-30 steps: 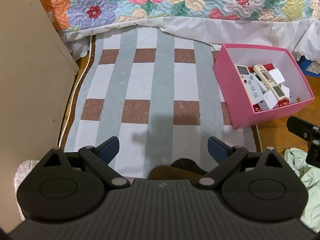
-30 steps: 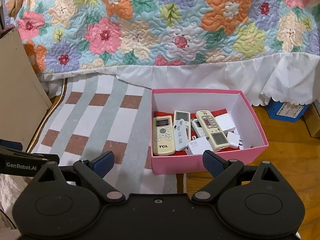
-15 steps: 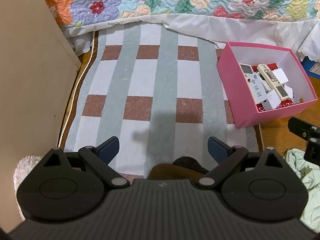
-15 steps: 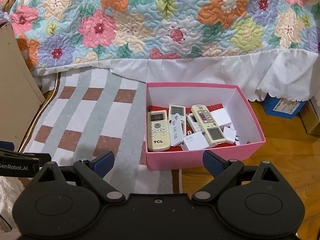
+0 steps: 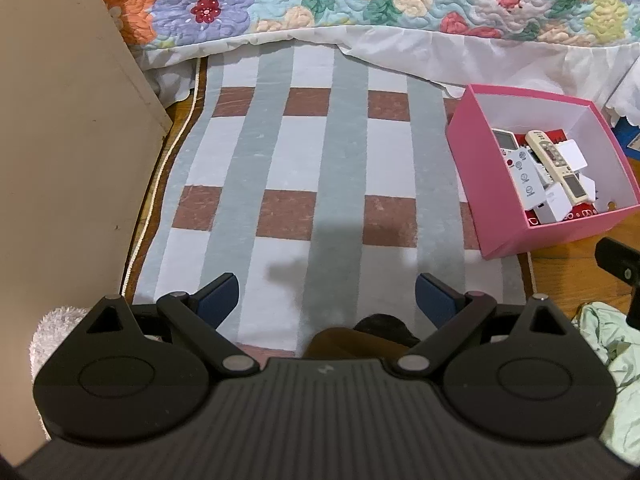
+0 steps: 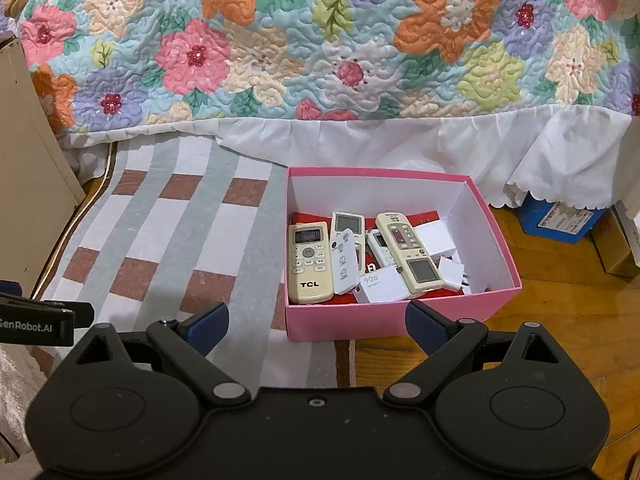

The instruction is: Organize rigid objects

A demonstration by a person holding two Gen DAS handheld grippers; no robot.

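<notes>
Over the last second I have drawn both grippers back from the pink box (image 6: 404, 320), which stands on the rug's (image 5: 304, 152) right edge; left gripper (image 5: 327, 294) and right gripper (image 6: 317, 322) gape wide, empty. The remotes (image 6: 310, 260) and white adapters (image 6: 380, 286) lie inside, so sorting looks finished. The near wall hides the box floor.

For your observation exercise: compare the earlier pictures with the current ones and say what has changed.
Both grippers drew back a little from the pink box, which shows farther off in each view. Nothing was gripped or released. Jaws stay open and empty; the remotes lie in the box as before.
</notes>
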